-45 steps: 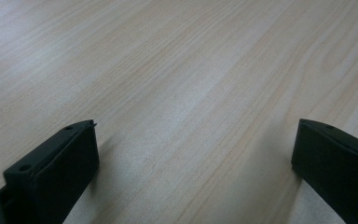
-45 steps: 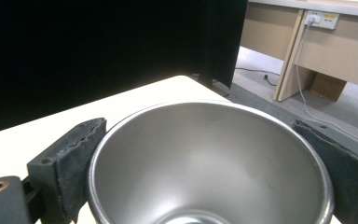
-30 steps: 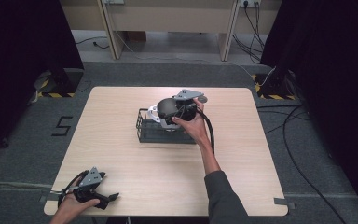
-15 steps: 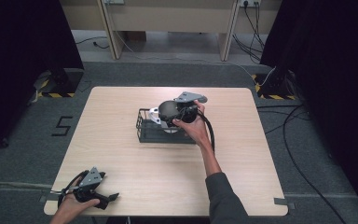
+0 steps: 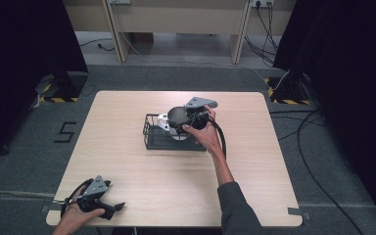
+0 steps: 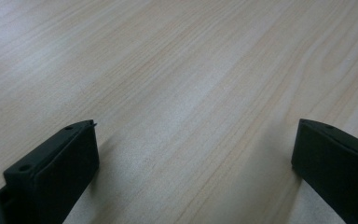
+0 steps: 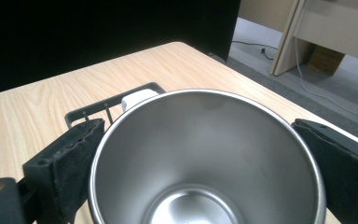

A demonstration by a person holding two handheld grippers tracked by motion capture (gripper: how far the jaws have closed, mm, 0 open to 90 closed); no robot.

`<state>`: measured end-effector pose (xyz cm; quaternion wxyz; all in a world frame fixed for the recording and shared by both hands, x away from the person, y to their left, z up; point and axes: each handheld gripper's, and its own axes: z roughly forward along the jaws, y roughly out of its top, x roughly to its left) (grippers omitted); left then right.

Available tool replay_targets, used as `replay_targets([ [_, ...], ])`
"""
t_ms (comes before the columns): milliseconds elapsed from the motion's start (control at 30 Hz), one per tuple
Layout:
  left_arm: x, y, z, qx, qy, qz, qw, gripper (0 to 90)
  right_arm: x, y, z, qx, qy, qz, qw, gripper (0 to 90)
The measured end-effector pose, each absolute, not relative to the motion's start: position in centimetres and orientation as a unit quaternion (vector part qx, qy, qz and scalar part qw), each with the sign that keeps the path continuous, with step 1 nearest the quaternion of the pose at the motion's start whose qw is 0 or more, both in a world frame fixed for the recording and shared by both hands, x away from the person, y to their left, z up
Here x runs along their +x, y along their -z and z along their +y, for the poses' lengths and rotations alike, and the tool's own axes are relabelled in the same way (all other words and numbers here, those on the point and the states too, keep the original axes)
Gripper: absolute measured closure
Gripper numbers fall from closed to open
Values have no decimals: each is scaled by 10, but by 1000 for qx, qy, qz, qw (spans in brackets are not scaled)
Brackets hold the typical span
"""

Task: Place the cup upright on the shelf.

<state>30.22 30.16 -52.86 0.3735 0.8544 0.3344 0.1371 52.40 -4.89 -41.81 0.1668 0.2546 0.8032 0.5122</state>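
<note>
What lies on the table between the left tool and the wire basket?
Nothing: in the high view, only bare wooden table separates the left tool from the wire basket.

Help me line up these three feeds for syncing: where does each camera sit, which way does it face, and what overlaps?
High view: above the person's side, looking forward and down on the table; both forearms enter from below, with the left gripper at the near corner and the right gripper at the wire basket.
Left gripper view: rides the left gripper, facing bare tabletop between its wide-apart jaws.
Right gripper view: rides the right gripper, looking into a steel cup between its jaws.
Shared: the cup, basket and table.
</note>
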Motion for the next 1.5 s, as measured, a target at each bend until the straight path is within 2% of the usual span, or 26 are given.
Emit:
replay_targets([
  [167,302,529,302,854,-137,334,374,0,521,413,-49,247,-514,798,193,36],
  [233,302,529,302,854,-138,334,374,0,519,409,-50,245,-536,784,196,91],
  [267,302,529,301,854,-138,335,374,0,518,405,-52,249,-543,777,199,170],
  [300,302,529,302,854,-137,335,374,0,518,403,-53,251,-545,775,200,186],
  [367,302,529,302,854,-137,335,374,0,517,401,-54,252,-542,776,202,98],
  [467,302,529,302,854,-138,334,374,0,515,398,-61,264,-554,765,196,169],
  [533,302,529,302,854,-137,335,374,0,513,397,-64,269,-557,762,192,121],
  [600,302,529,302,854,-137,335,374,0,510,395,-68,270,-555,762,196,153],
  [1500,302,529,302,854,-137,334,374,0,469,391,-109,283,-568,749,193,152],
])
